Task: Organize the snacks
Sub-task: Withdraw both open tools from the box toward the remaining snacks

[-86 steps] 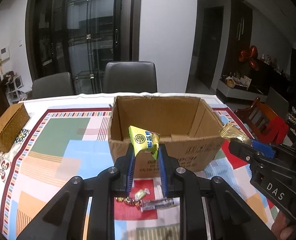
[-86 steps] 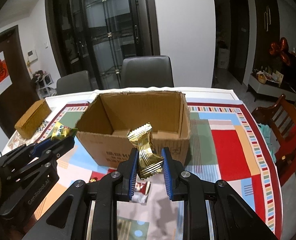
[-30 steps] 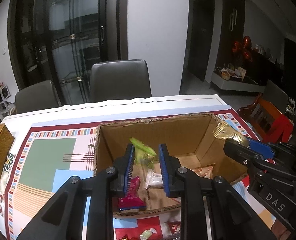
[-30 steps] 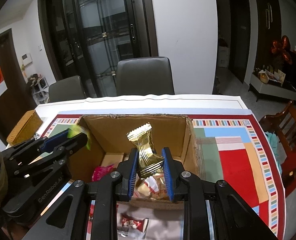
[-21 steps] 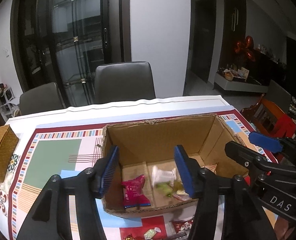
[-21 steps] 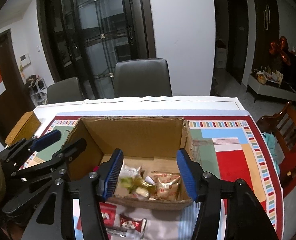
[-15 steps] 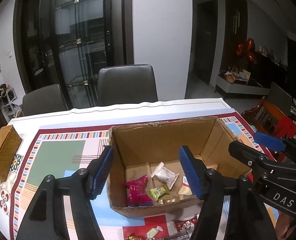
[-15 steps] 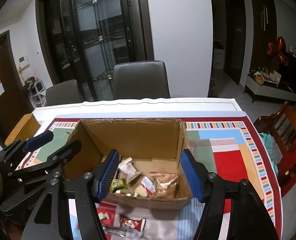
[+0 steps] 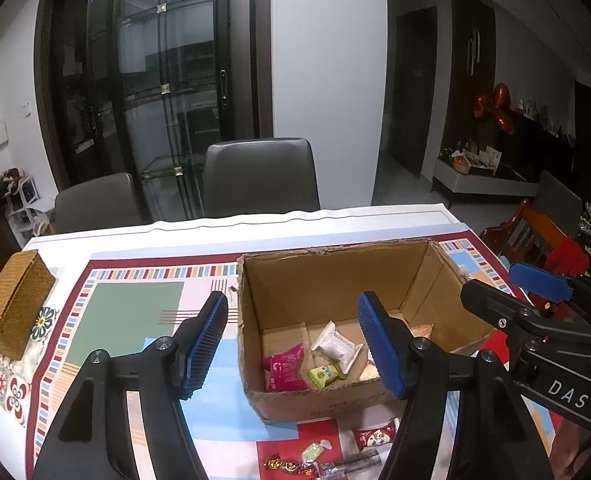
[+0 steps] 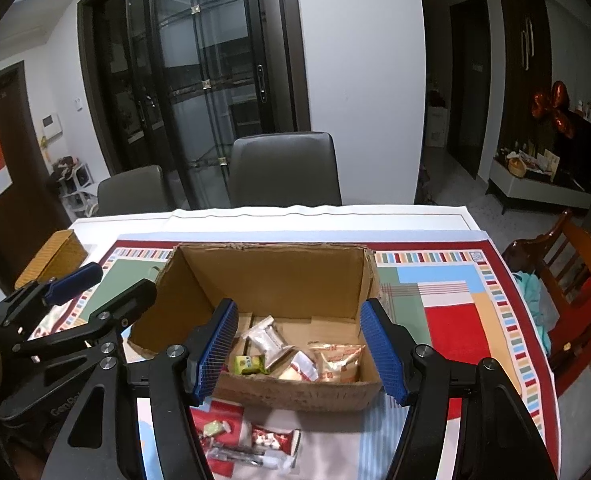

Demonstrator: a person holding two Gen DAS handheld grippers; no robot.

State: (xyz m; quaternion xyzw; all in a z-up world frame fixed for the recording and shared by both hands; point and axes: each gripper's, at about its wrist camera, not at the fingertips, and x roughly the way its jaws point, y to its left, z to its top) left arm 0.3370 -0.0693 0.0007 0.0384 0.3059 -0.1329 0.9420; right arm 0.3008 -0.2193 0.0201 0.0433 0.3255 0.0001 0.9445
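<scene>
Both tools hover above the cardboard box (image 9: 335,396), jaws spread wide and holding nothing: left gripper (image 9: 295,344) over its left wall, right gripper (image 10: 301,350) over the near rim. Wrapped snacks (image 10: 327,360) lie inside; loose candies (image 10: 247,440) sit on the tablecloth (image 10: 451,320) just before the box

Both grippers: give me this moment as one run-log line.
left gripper: open, empty | right gripper: open, empty | cardboard box: holds several snacks | loose snacks: on tablecloth before box

A white wall (image 9: 327,80) stands beside dark glass doors (image 9: 167,92). Two grey chairs (image 10: 285,170) face the worktop (image 10: 375,216). Ceiling lights glare.
</scene>
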